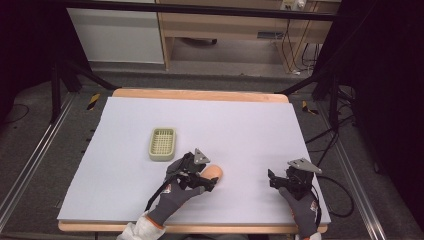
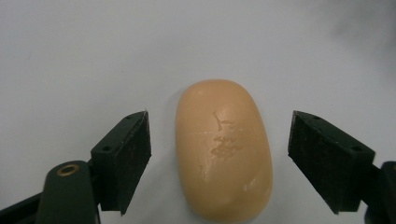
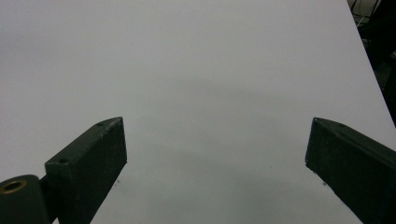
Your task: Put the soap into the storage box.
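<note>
Left gripper (image 2: 219,154) jaws wide, straddling the soap bar (image 2: 223,149), a gap on each side; no contact yet. Soap lies flat on the white surface (image 1: 250,130), near centre, just near-right of the slotted soap dish (image 1: 162,144). Right gripper (image 3: 215,163) jaws wide, empty, idle at near right. Judgement: grasp not yet made; closing, lifting and placing in the dish probably all remain.

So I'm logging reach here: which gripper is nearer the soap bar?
Left. The left gripper straddles the soap bar, fingers open on either side. The right gripper hovers apart, off to the right.
</note>
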